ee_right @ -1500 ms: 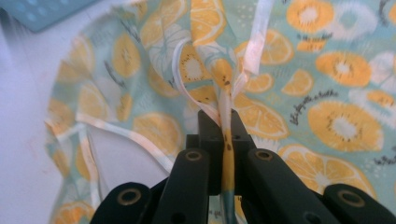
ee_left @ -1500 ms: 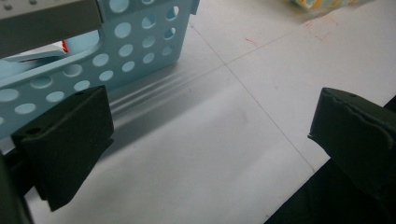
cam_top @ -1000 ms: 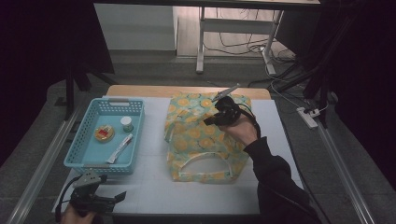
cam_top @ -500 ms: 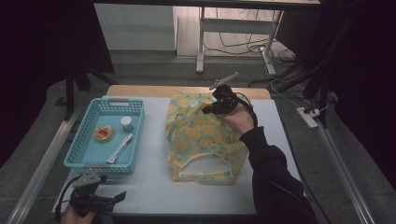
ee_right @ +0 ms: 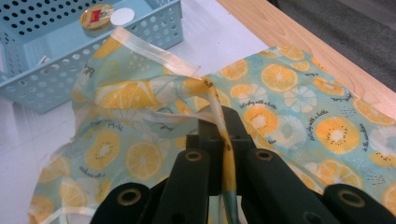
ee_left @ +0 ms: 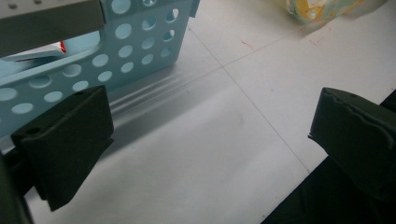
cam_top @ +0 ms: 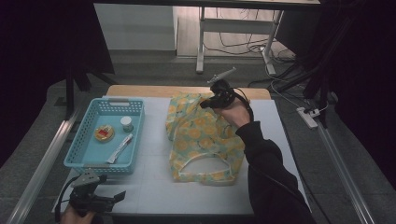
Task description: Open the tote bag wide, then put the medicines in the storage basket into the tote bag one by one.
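R gripper point(ee_right: 219, 140) pinching bag point(cam_top: 205, 140) edge, lifted at table's point(cam_top: 154, 196) far side | L gripper point(ee_left: 210, 154) spread, idle near basket point(ee_left: 140, 51) | risk: we tug too quick, thin edge slips out the jaws, bag drops back

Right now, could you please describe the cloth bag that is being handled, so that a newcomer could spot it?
On the white table, right of the blue basket, lies a bag. It alone is soft cloth printed with citrus slices, and the right gripper pinches its far edge.
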Demonstrator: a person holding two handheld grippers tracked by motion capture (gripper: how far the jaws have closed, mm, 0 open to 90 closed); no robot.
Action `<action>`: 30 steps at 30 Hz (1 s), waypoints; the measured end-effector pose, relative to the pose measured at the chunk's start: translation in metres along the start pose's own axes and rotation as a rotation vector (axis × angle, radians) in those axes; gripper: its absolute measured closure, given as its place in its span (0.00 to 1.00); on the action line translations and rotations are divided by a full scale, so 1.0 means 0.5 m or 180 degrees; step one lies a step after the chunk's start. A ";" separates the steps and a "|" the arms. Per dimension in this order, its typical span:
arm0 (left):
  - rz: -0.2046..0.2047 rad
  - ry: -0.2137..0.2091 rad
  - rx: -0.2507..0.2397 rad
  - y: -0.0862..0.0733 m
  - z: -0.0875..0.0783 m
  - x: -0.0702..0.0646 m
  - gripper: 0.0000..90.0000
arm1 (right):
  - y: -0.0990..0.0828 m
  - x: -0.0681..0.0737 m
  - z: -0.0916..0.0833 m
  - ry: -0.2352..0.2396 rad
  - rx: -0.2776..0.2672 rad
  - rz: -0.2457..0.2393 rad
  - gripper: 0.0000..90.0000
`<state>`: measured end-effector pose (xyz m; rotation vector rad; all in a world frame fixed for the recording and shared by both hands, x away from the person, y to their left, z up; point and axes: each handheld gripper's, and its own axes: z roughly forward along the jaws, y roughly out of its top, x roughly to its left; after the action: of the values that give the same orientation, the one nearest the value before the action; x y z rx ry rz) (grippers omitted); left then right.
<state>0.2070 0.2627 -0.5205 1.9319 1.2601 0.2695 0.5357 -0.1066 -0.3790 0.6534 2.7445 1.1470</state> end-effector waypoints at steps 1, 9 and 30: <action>0.0003 -0.0002 0.0002 0.000 0.000 0.000 0.00 | 0.001 -0.001 0.000 -0.0003 -0.0008 0.0004 0.99; 0.0004 -0.0014 0.0010 0.000 0.000 0.000 0.00 | 0.008 -0.006 -0.001 -0.0041 -0.0028 0.0006 0.99; -0.0044 -0.0037 -0.0083 -0.001 -0.006 0.004 0.00 | 0.003 -0.002 -0.002 -0.0016 -0.0075 0.0006 0.99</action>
<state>0.2062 0.2658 -0.5192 1.8993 1.2561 0.2661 0.5367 -0.1065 -0.3775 0.6553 2.7225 1.1745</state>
